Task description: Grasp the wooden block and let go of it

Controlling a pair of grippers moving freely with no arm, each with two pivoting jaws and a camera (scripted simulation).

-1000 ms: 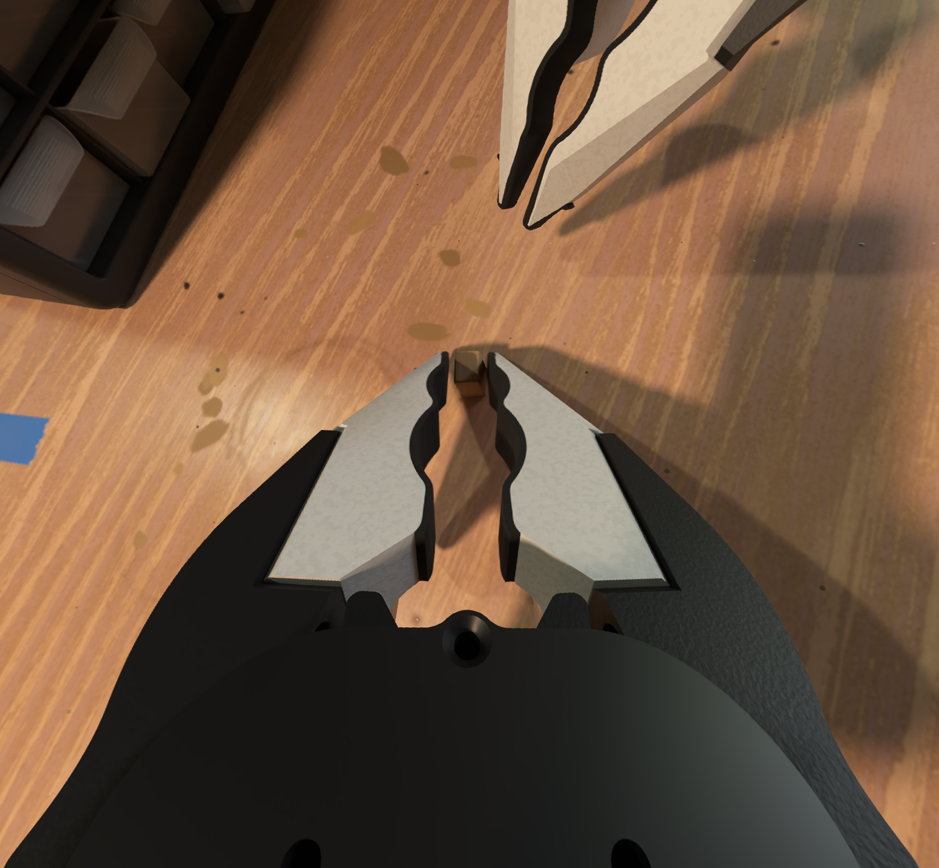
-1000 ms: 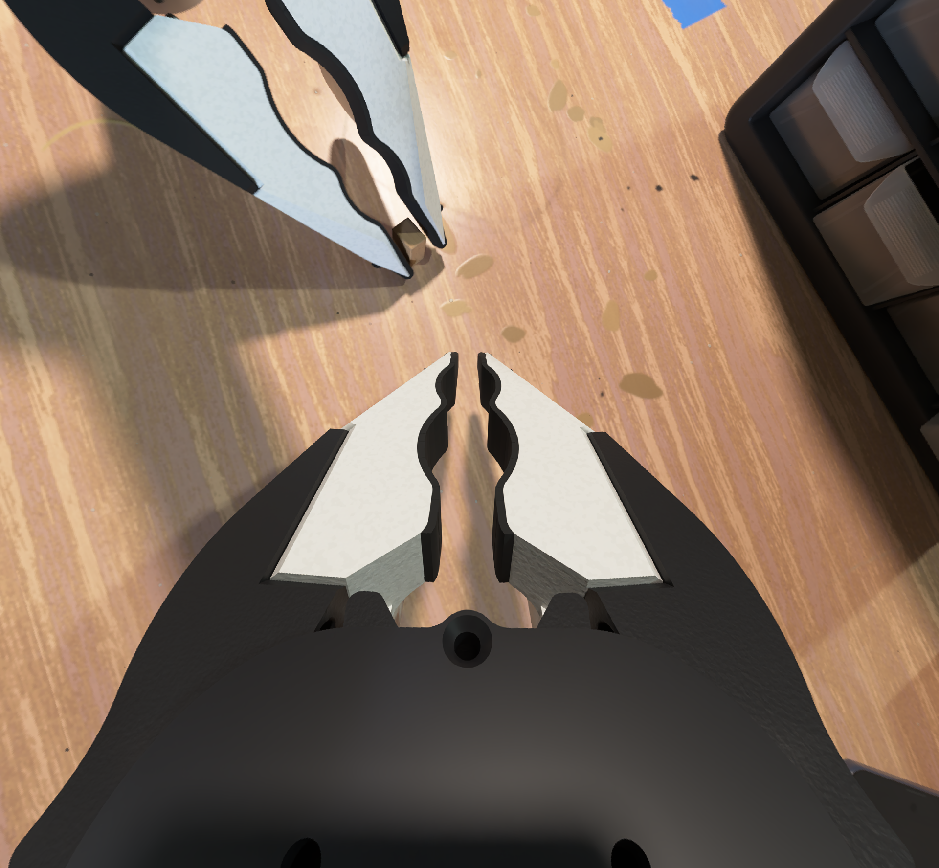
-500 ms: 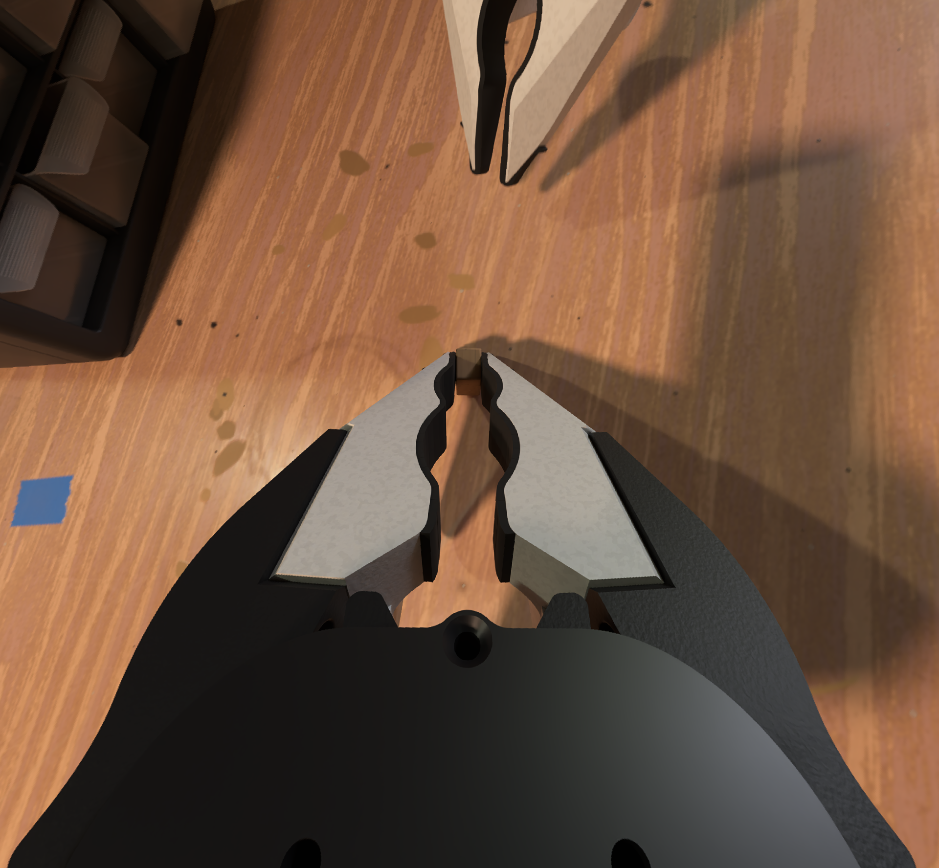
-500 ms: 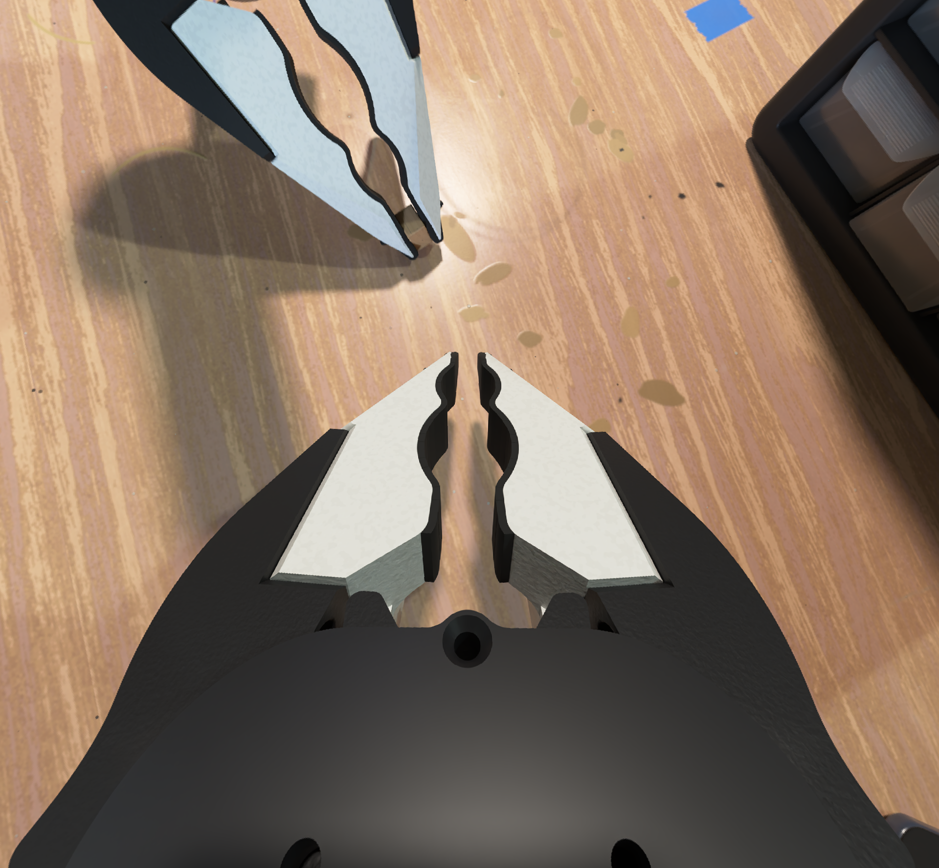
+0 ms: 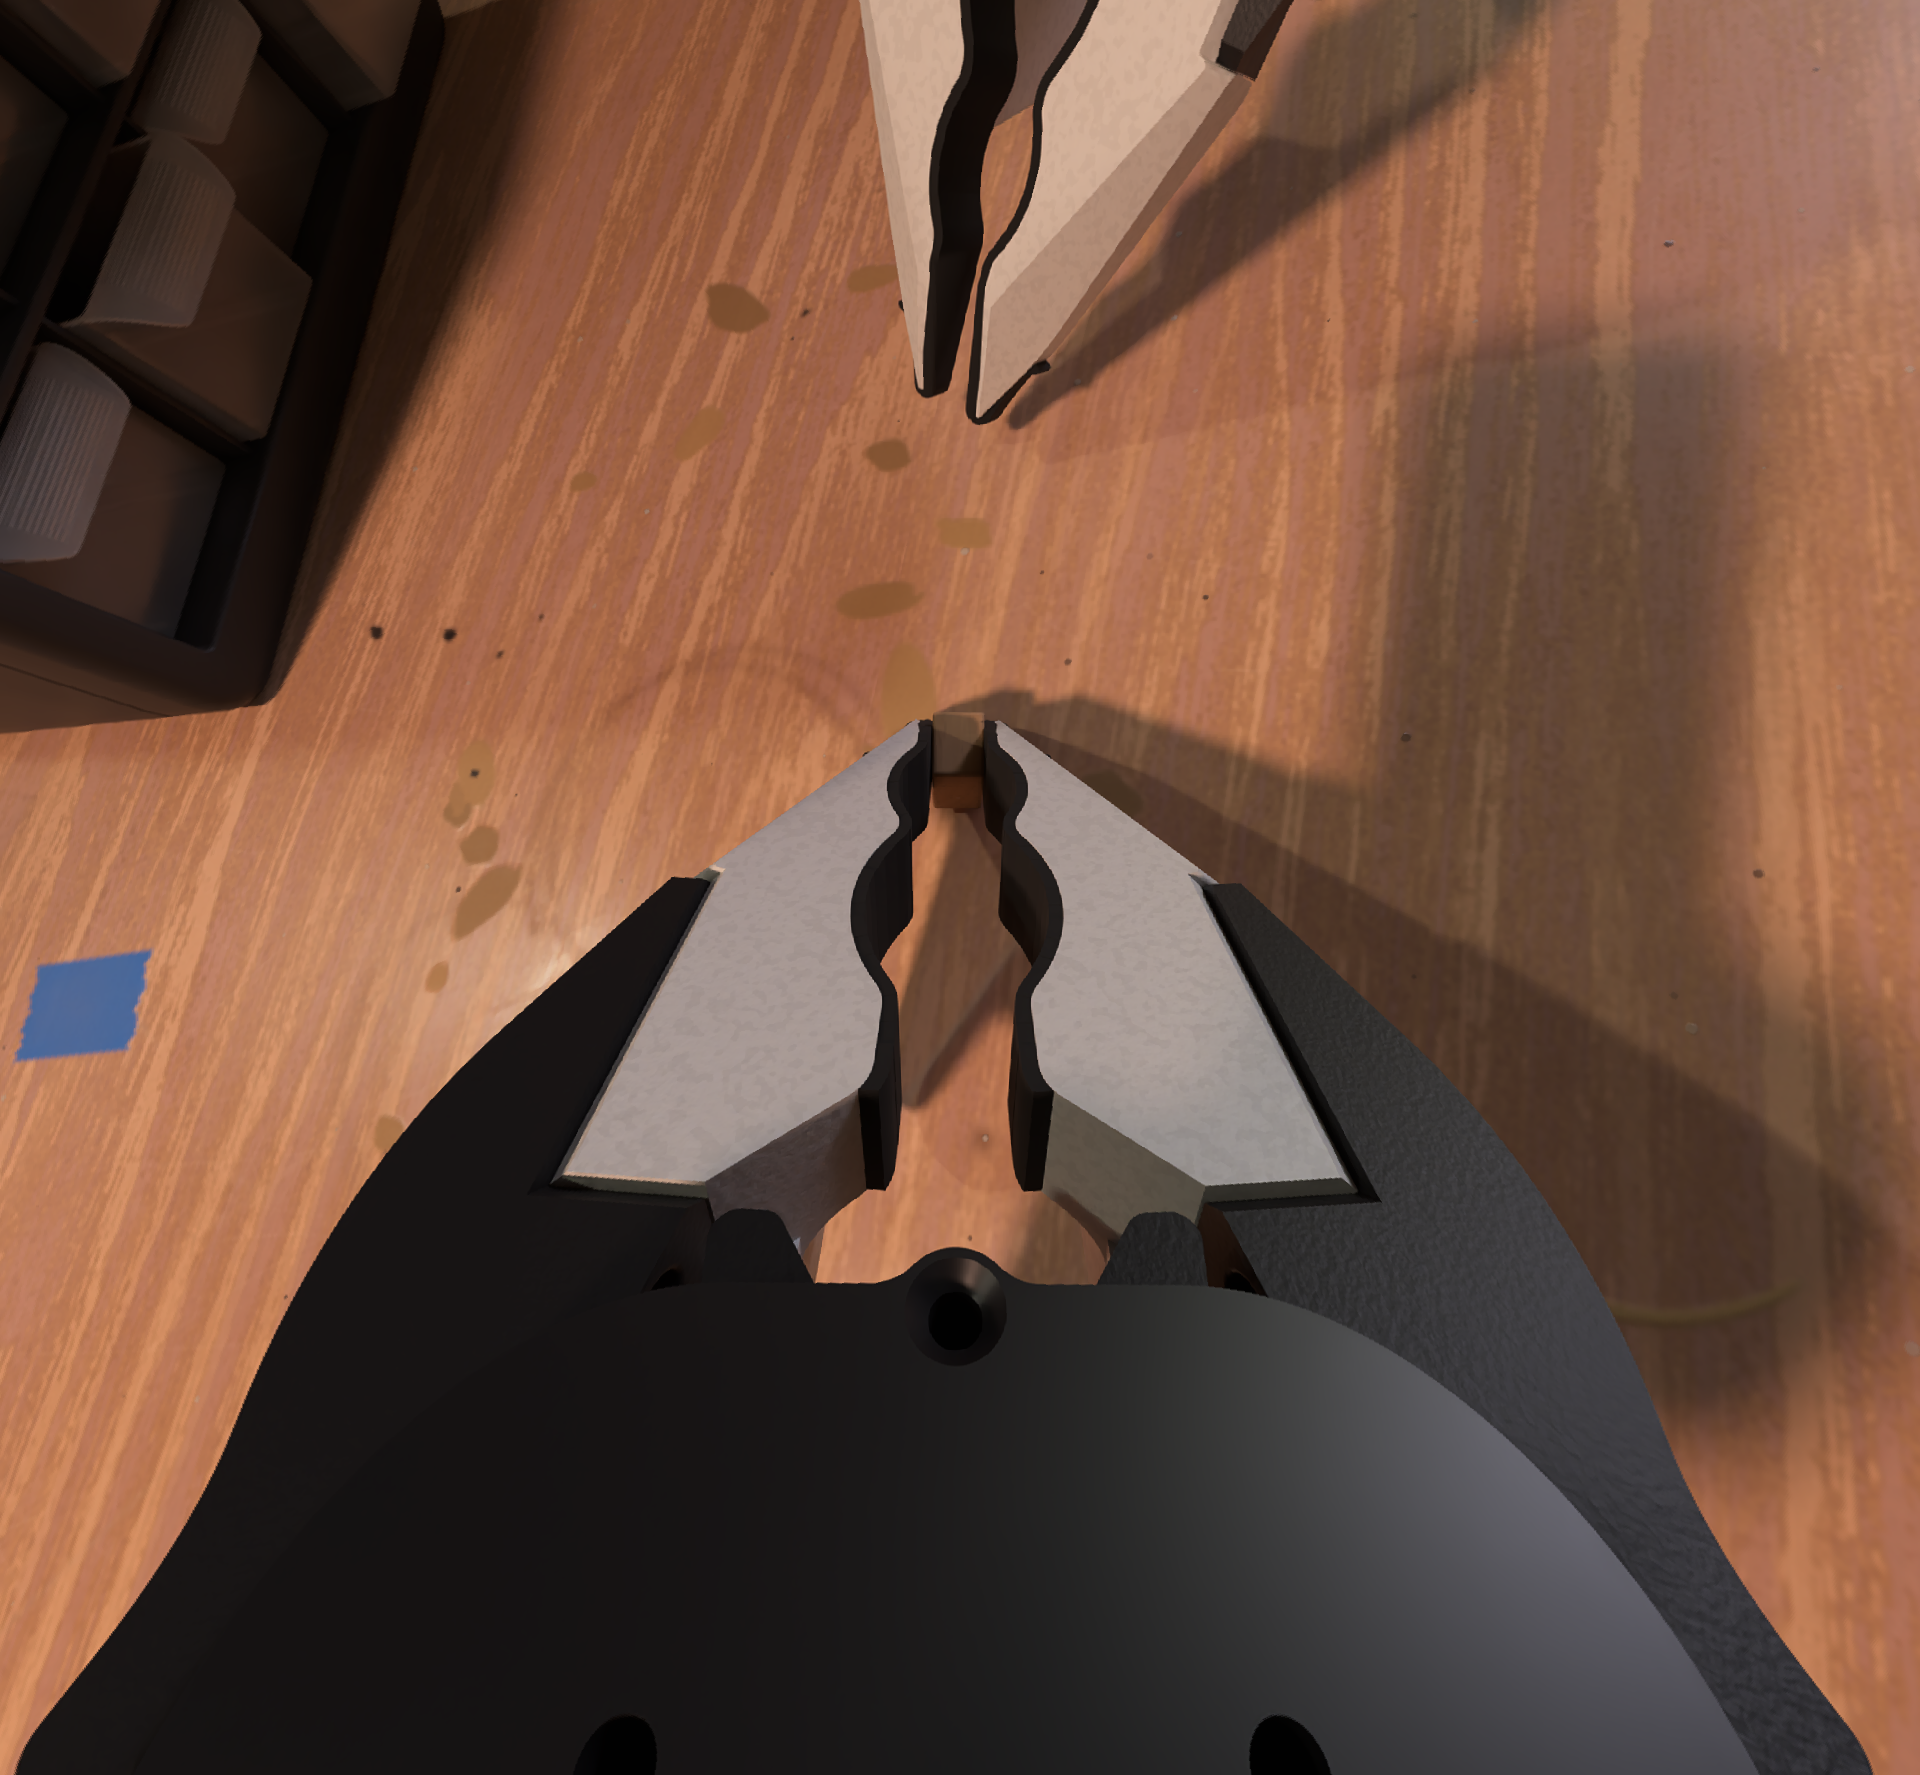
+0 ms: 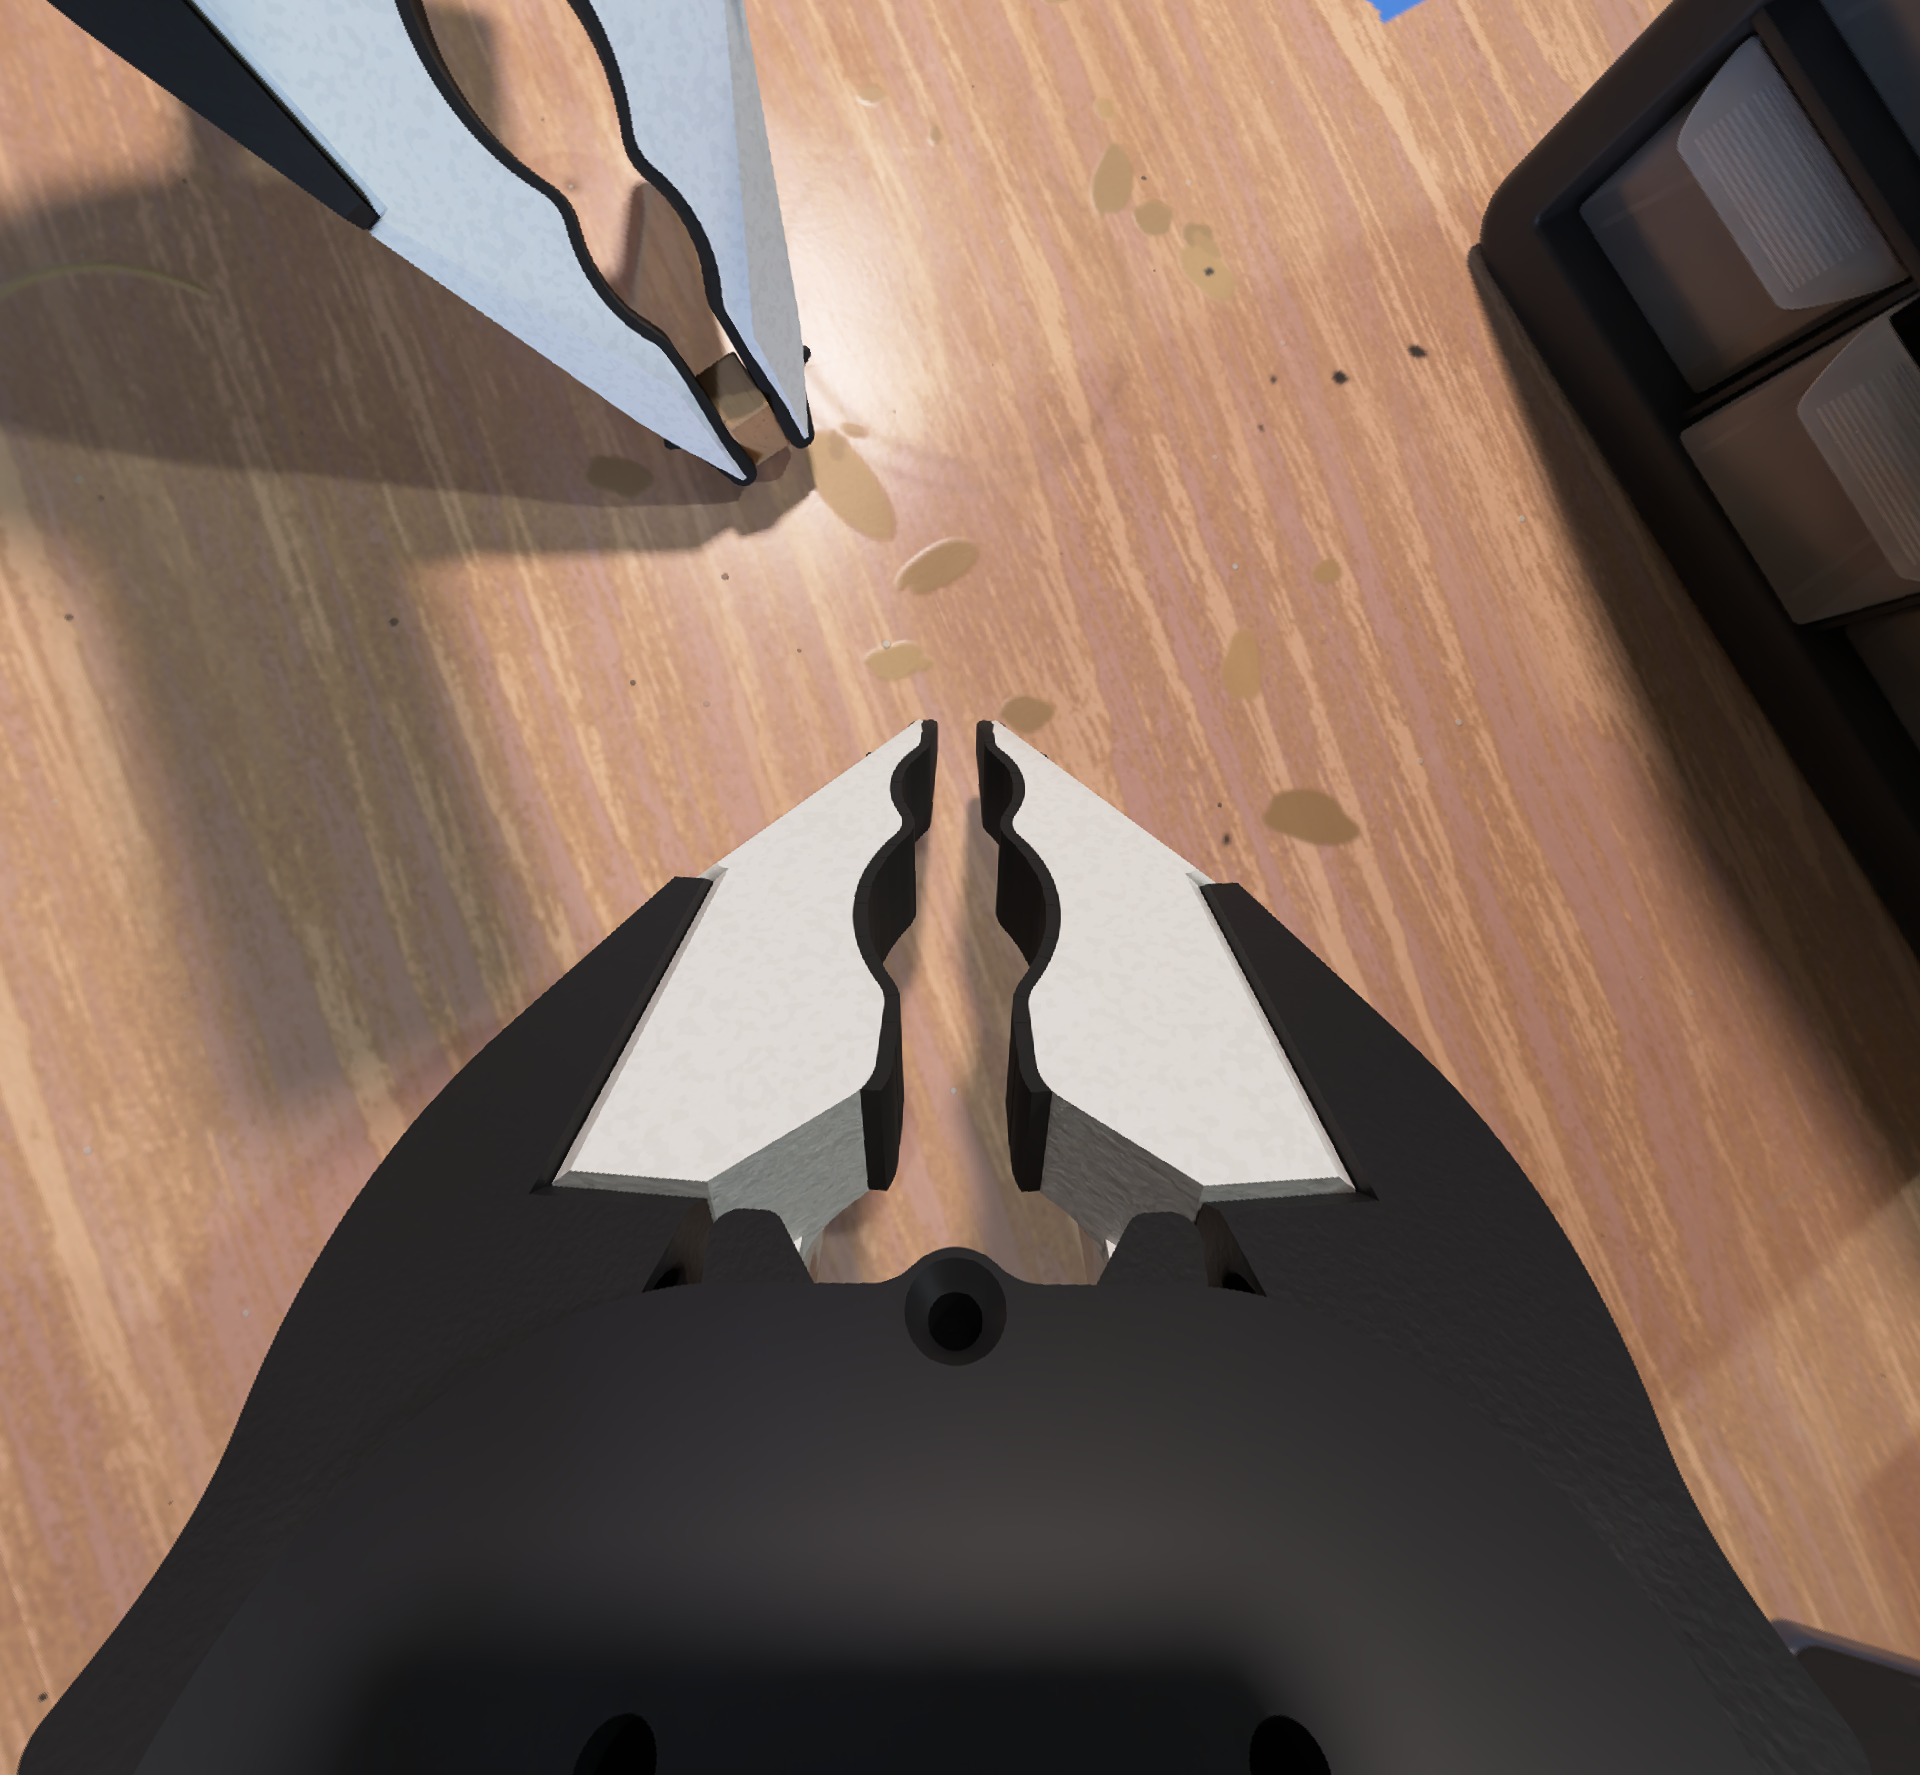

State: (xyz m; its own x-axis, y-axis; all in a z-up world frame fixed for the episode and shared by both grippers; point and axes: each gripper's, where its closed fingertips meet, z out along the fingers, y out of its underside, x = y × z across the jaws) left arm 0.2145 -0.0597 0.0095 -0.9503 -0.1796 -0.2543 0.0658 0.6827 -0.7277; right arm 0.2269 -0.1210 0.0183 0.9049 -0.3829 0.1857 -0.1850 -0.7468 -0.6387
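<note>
The bench (image 5: pixel 1455 582) is warm orange-brown wood with streaky grain, dotted with tan stains (image 5: pixel 878 600) and small dark specks. A dark organizer (image 5: pixel 343 437) with pale-fronted bins sits at the far left. A blue tape square (image 5: pixel 85 1003) lies on the left. Long soft shadows cross the right side.

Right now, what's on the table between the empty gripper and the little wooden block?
Only brown stains on bare table, seen in the right wrist view.

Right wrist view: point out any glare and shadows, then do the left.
Right wrist view: bright glare on the table beside the wooden block; the left gripper casts a long dark shadow leftward. Left wrist view: warmer, dimmer; broad shadows run right of both grippers; no blur.
</note>
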